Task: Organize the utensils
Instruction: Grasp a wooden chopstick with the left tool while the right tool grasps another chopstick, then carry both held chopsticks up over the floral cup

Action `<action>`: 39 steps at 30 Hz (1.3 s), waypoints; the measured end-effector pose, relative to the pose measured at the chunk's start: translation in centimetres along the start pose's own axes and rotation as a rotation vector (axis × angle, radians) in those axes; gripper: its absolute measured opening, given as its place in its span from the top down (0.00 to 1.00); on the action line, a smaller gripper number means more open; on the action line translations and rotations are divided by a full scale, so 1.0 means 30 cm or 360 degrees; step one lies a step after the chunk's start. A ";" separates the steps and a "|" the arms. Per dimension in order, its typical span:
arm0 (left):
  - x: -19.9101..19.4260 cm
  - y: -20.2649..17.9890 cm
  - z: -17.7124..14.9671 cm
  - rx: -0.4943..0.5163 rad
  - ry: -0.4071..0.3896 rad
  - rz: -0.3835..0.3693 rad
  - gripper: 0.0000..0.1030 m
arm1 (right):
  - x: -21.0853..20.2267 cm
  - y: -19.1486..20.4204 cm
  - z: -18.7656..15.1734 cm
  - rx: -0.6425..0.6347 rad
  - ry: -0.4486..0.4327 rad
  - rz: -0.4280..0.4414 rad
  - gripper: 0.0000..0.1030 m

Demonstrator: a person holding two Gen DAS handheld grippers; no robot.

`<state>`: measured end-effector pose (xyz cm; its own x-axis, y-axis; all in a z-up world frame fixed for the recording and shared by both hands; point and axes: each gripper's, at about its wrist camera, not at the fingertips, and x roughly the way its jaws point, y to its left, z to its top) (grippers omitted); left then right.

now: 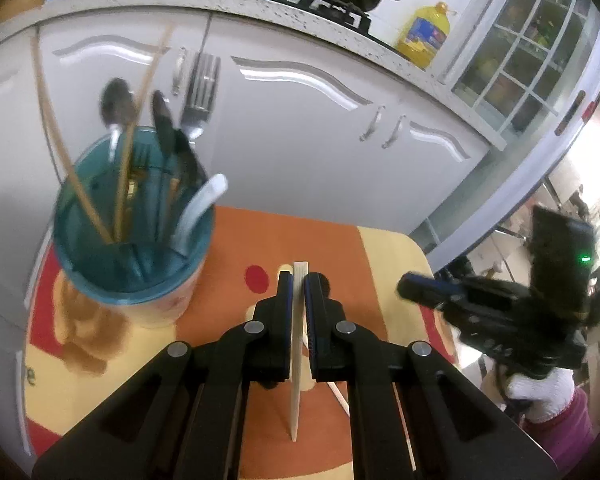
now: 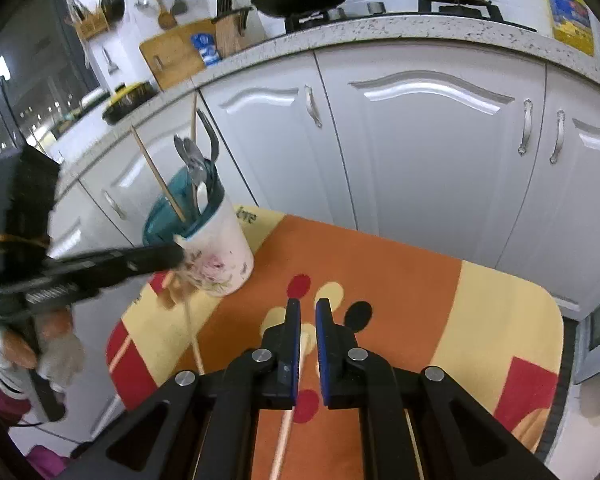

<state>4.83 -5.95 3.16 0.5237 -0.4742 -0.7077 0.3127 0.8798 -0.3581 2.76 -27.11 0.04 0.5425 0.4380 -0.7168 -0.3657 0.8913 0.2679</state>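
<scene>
Plainly this is the carrying step: a piece has been picked and now has to go into the utensil cup (image 1: 156,312). The left gripper (image 1: 298,280) has its jaws pinching a pale flat chopstick (image 1: 298,360), which stands upright between the pads just to the right of the cup, its point hanging clear above the orange table mat (image 2: 420,280). The cup already holds spoons, a fork and two long chopsticks leaning out over its rim.

The next move, as I judge it, calls for bringing the chopstick over the cup's mouth, tipping it point down, and finding a gap among the leaning handles. Only then should the pinch be let go.

The right gripper (image 2: 308,308) hovers well to the right of the cup, jaws drawn nearly together with only a slit between them. A thin stick (image 2: 286,420) runs along the inner face of one finger and on below it. I cannot tell whether that stick is nipped in the slit or merely lies on the mat beneath.

The cup and both hands are smeared by blur. The cup's dividers and floor are murky through the teal lining, so free room inside is hard to judge. From the right wrist view, the left gripper's tip covers part of the cup's wall.
</scene>
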 end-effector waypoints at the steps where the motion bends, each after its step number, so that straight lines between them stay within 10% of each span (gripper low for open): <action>1: -0.006 0.005 -0.004 -0.0010 -0.0004 0.0002 0.95 | 0.020 0.001 -0.002 0.0006 0.0038 0.0001 0.93; 8: -0.072 0.040 -0.036 -0.0029 -0.0023 0.0014 0.95 | 0.252 0.035 -0.082 0.0009 0.0334 -0.0041 0.77; 18: -0.148 0.077 -0.040 -0.0050 -0.0076 0.0048 0.95 | 0.431 0.069 -0.088 -0.0089 0.0449 -0.0155 0.93; 39: -0.463 0.153 0.198 -0.0070 -0.0383 0.0025 0.96 | -0.189 0.255 0.270 -0.0082 -0.0314 0.0295 0.94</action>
<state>3.71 4.46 14.97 0.7037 -0.4500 -0.5499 0.2708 0.8853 -0.3779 3.00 -21.84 11.37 0.5975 0.6120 -0.5181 -0.5077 0.7889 0.3463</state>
